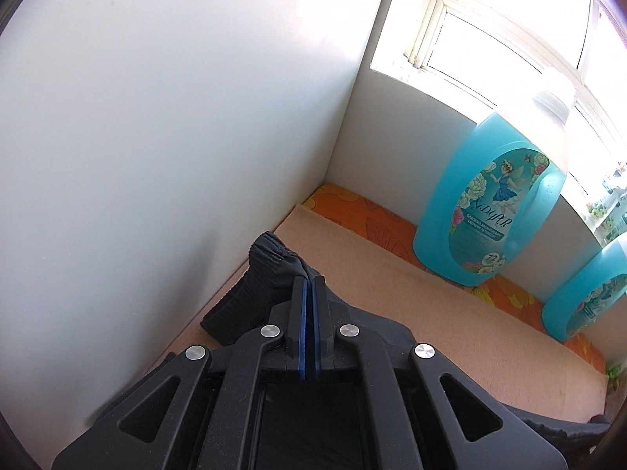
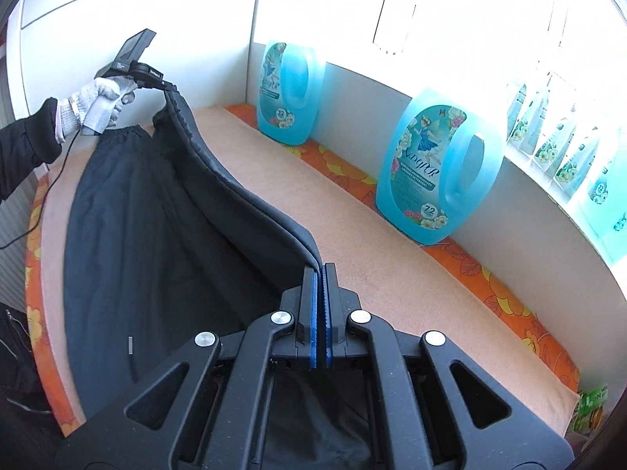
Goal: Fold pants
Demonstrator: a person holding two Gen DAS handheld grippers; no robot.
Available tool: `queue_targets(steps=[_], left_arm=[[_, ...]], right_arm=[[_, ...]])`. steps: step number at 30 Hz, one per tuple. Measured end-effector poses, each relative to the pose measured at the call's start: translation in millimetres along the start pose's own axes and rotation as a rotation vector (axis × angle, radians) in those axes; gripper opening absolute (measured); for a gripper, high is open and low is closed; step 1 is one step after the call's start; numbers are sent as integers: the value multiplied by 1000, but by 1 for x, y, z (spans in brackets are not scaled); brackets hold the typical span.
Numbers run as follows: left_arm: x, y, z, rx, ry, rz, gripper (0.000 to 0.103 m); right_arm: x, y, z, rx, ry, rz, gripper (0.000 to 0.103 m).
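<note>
left wrist view: the left gripper (image 1: 309, 284) has its blue-padded jaws pinched tight on the gathered waistband of the dark pants (image 1: 270, 270), lifted beside a white wall (image 1: 156, 137); a turquoise detergent bottle (image 1: 490, 203) stands to the right on the peach towel (image 1: 411, 293). right wrist view: a gloved hand (image 2: 96, 105) holds the left gripper at far left, the pants stretch across the towel, and the right gripper (image 2: 319, 270) is clamped on their edge.
</note>
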State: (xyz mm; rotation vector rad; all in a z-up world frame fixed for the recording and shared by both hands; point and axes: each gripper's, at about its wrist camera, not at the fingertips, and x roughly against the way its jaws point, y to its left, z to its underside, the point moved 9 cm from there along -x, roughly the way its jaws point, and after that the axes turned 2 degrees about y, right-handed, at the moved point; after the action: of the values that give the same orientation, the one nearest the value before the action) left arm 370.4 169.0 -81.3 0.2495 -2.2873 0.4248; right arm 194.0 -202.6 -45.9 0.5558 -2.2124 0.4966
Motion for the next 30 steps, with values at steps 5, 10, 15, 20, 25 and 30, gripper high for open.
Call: queue_targets(steps=[5, 10, 15, 20, 25, 30], left_arm=[[40, 29, 28, 13, -18, 40, 1], [53, 58, 68, 3, -3, 51, 1], [60, 82, 113, 24, 38, 69, 1], [68, 105, 147, 23, 55, 54, 1], [63, 107, 147, 20, 66, 51, 2], [48, 96, 138, -23, 68, 31, 50]], right_arm=[[43, 49, 20, -14, -17, -42, 3], [57, 99, 62, -55, 13, -99, 3], [56, 132, 106, -91, 90, -140, 3], [45, 140, 140, -106, 172, -130, 3], [32, 146, 151, -67, 219, -97, 3], [32, 148, 147, -73, 205, -100, 3]])
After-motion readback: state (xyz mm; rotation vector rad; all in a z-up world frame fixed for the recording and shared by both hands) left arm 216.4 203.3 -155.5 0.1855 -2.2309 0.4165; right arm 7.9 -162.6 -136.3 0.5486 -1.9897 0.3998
